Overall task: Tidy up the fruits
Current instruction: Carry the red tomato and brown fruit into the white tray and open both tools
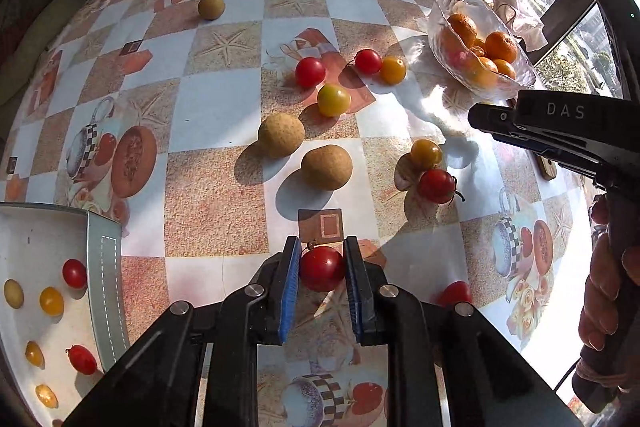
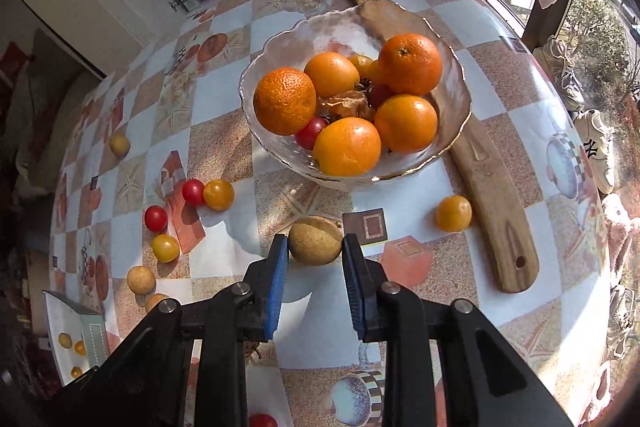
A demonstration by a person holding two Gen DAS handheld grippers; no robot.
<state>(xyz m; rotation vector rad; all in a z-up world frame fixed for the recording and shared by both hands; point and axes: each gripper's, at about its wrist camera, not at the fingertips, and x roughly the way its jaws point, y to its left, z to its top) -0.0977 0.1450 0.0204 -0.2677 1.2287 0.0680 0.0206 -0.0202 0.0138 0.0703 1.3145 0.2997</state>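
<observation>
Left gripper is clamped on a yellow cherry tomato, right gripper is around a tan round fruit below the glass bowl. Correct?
Not quite: the left gripper is clamped on a red cherry tomato, as the left wrist view shows. The right gripper is around the tan round fruit below the glass bowl.

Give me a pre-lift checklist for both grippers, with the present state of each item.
1. Left gripper shut on red tomato: ok.
2. Right gripper pads touching brown fruit: cannot tell; left pad touches, right shows a sliver of gap.
3. Brown fruit centred between the jaws: ok.
4. White tray has free space for the tomato: ok.
5. Glass bowl has room: not ok, heaped with oranges.
</observation>
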